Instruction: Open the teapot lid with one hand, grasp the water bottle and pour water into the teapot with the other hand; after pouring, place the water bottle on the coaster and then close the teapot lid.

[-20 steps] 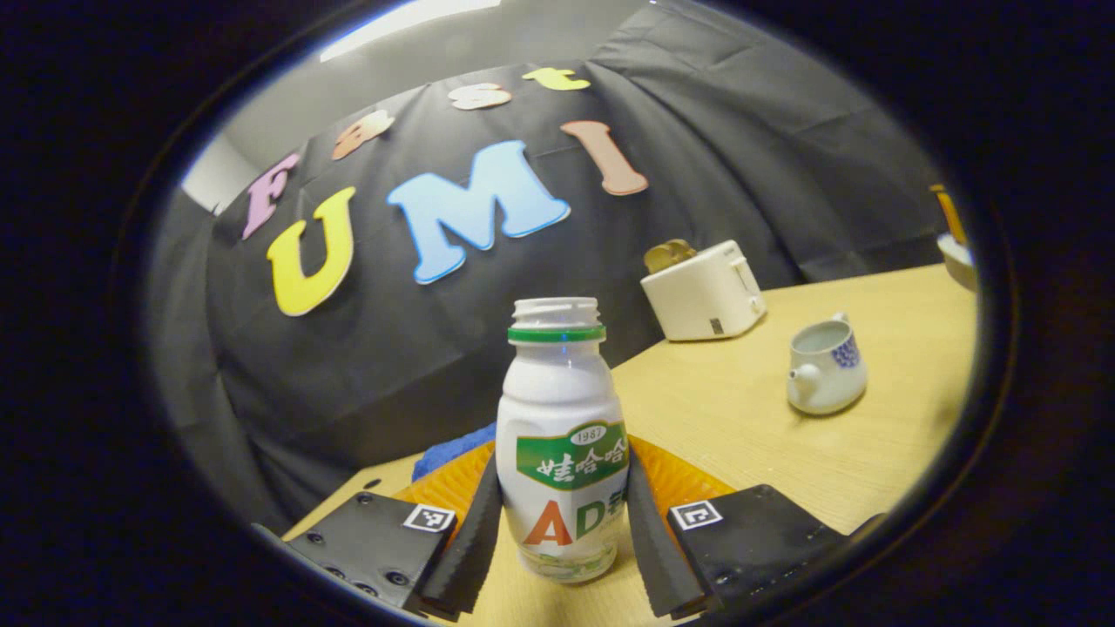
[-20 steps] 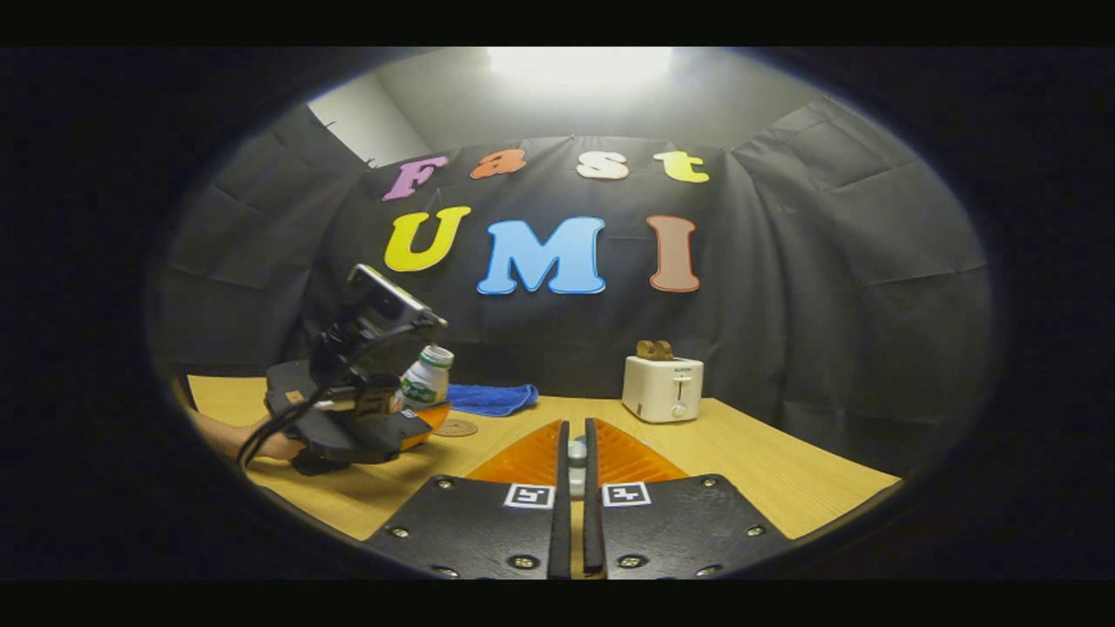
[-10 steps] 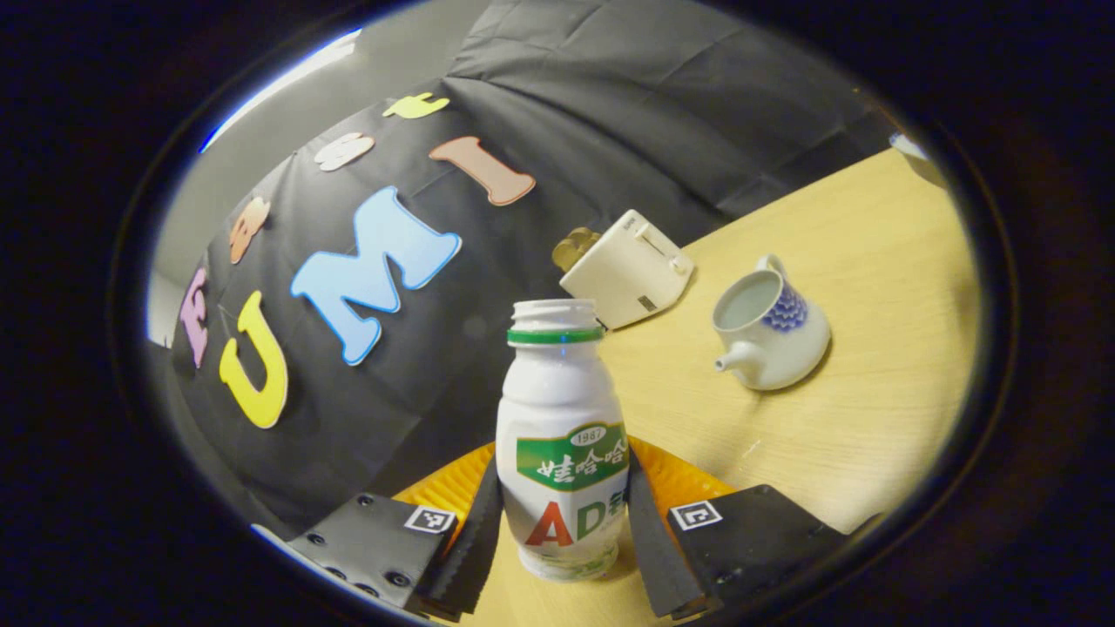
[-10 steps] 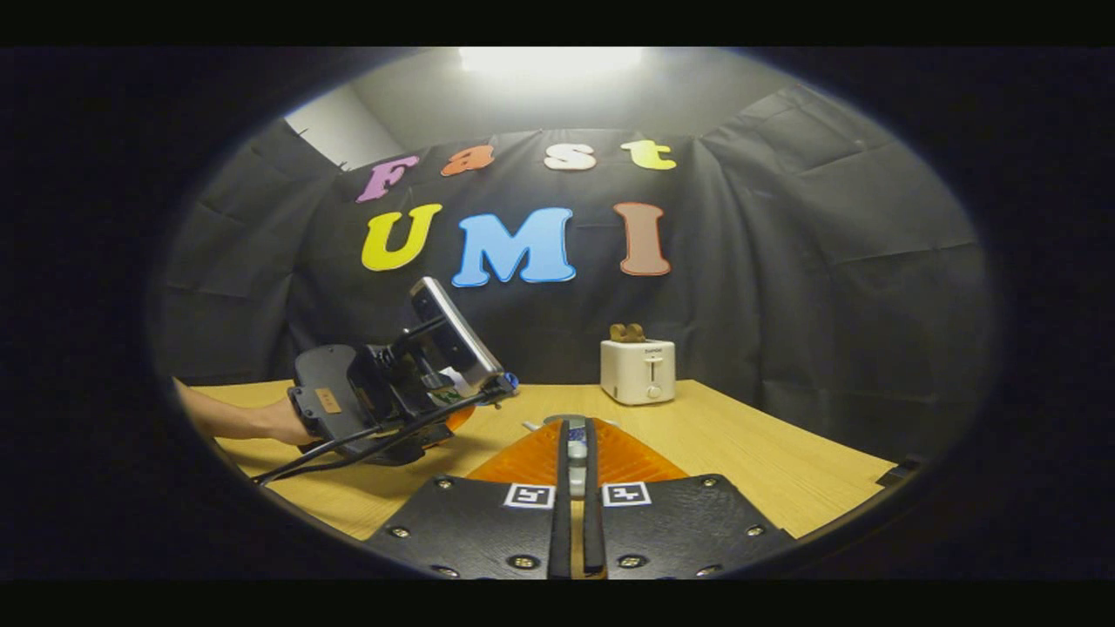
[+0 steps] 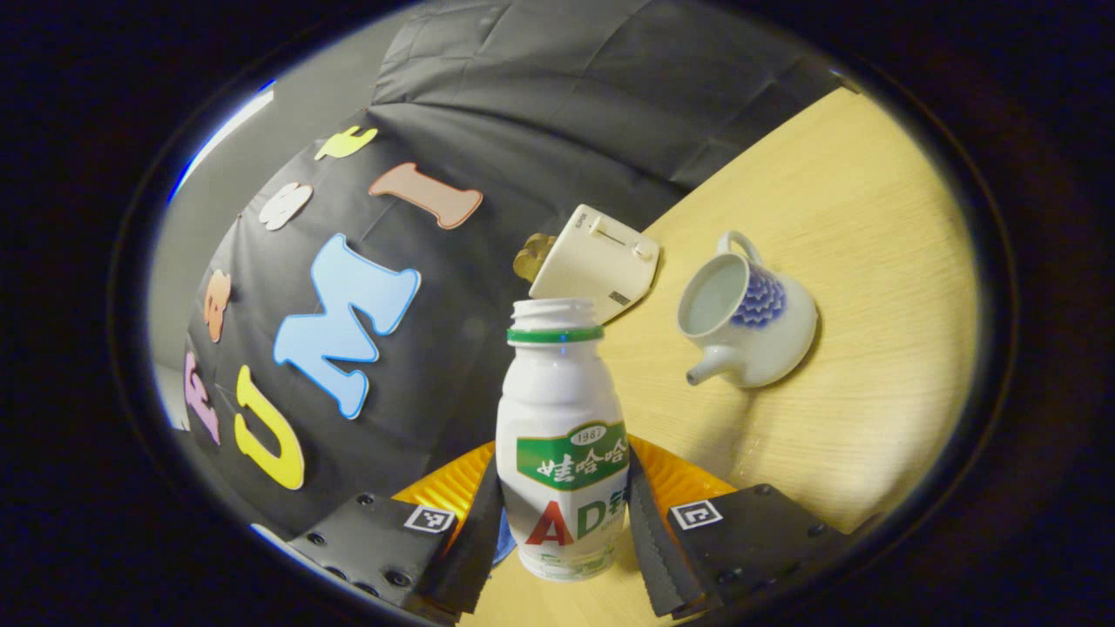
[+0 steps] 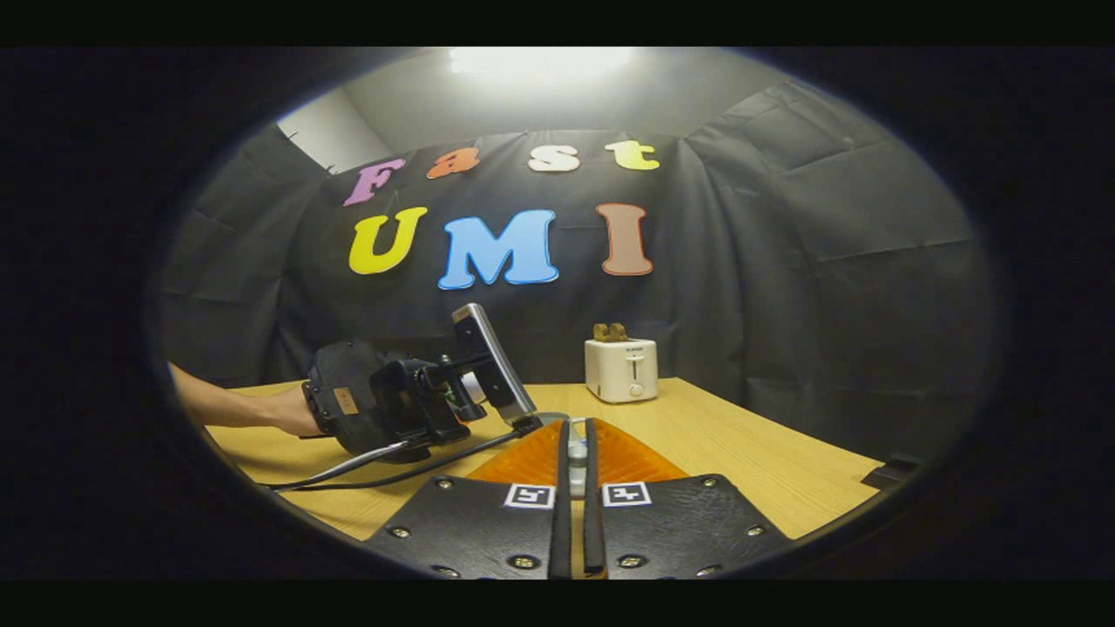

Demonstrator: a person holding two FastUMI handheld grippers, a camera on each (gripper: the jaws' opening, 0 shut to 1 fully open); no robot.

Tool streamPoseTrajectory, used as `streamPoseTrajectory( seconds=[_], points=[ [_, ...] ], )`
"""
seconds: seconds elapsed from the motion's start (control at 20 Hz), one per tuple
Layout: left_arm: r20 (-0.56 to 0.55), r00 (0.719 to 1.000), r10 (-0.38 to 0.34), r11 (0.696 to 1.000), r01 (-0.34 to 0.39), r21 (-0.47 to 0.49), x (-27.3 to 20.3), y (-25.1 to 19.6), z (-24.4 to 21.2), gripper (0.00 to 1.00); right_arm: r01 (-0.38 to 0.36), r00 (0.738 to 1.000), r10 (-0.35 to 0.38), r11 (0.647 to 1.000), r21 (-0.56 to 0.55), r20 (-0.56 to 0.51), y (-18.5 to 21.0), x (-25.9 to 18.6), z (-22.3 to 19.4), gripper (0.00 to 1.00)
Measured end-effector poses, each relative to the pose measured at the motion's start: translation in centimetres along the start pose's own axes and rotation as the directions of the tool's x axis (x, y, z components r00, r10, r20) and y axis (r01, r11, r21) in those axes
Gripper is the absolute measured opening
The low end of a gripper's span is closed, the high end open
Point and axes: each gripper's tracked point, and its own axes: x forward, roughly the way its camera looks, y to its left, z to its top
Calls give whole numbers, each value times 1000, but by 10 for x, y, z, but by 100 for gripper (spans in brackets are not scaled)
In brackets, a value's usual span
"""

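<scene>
While the left hand-held gripper [image 5: 564, 522] is clamped on the uncapped water bottle [image 5: 562, 435], with both fingers pressing its sides, the view is tilted strongly. The teapot [image 5: 749, 318] stands open on the tabletop [image 5: 871, 348] at about 2 o'clock from the bottle, apart from it, its spout toward the bottle. A toaster [image 5: 597, 266] is just behind, at 1 o'clock. In the right gripper view, the right hand-held gripper [image 6: 575, 505] has its fingers almost together on a small pale thing [image 6: 576, 453]; I cannot tell what it is.
</scene>
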Motion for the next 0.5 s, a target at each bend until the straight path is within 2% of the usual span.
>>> streamPoseTrajectory(
  seconds=[0.05, 0.15, 0.2, 0.35, 0.4, 0.5],
  points=[
    [-1, 1000, -3, 1000, 3, 31, 1, -2, 1, 70, 2, 1000, -2, 1000, -5, 2, -1, -2, 1, 6],
    [-6, 1000, -15, 997, 16, 70, 5, -6, 1, 80, 7, 1000, -7, 1000, -6, 8, -2, -6, 4, 6],
    [-10, 1000, -25, 996, 25, 80, 7, -10, 0, 75, 11, 1000, -11, 1000, -7, 9, -4, -7, 4, 6],
    [-12, 999, -34, 992, 35, 120, 8, -13, 4, 75, 18, 1000, -18, 1000, -10, 6, -8, -9, 3, 6],
    [-11, 999, -38, 990, 39, 139, 8, -14, 4, 80, 18, 1000, -18, 1000, -7, 5, -7, -8, 3, 6],
    [-17, 999, -41, 980, 43, 193, 9, -18, 7, 80, 19, 1000, -19, 1000, -6, 4, -8, -9, 3, 6]
  ],
)
